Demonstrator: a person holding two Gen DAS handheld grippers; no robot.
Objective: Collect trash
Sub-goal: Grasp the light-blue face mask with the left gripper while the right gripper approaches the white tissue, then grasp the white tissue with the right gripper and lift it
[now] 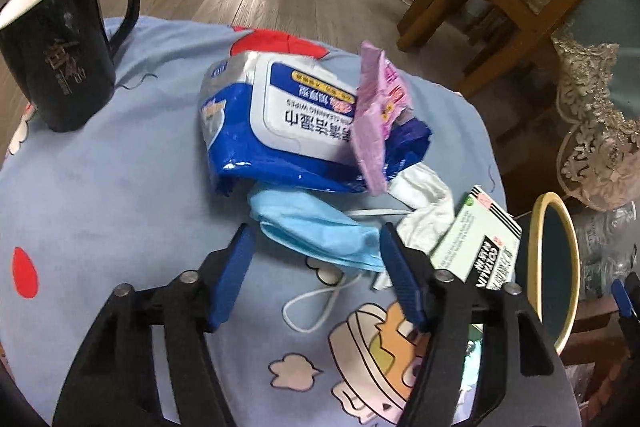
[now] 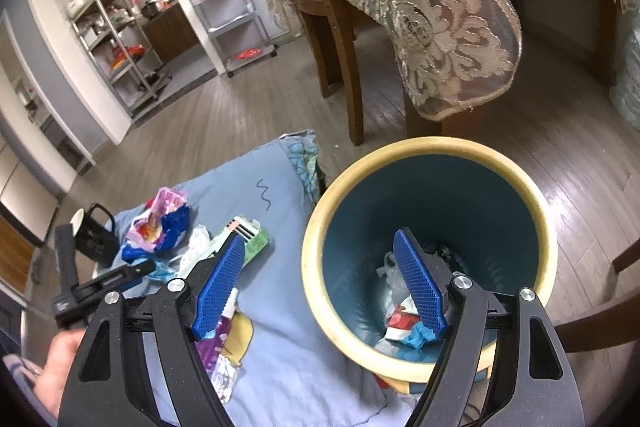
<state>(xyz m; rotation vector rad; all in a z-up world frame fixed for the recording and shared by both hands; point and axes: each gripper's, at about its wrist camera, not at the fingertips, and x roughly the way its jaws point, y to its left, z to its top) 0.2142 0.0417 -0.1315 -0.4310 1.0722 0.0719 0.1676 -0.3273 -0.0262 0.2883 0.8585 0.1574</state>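
Straddling the mask (image 1: 320, 235), our left tool (image 1: 316, 239) stands part-open, gripping nothing yet; right tool (image 2: 320, 255) waits wide and empty over the bin (image 2: 424, 151) for drops.

One black mug (image 1: 60, 47). One blue-and-white wet-wipes pack (image 1: 276, 123). One pink wrapper (image 1: 374, 115) leaning on it. One light-blue face mask (image 1: 320, 231). One crumpled white tissue (image 1: 424, 203). One green-and-white carton (image 1: 476, 247). One purple wrapper (image 2: 218, 347) nearer the table edge. One yellow-rimmed bin (image 2: 432, 147); scraps inside too jumbled to count. Two grippers: left (image 1: 316, 243), right (image 2: 320, 243).
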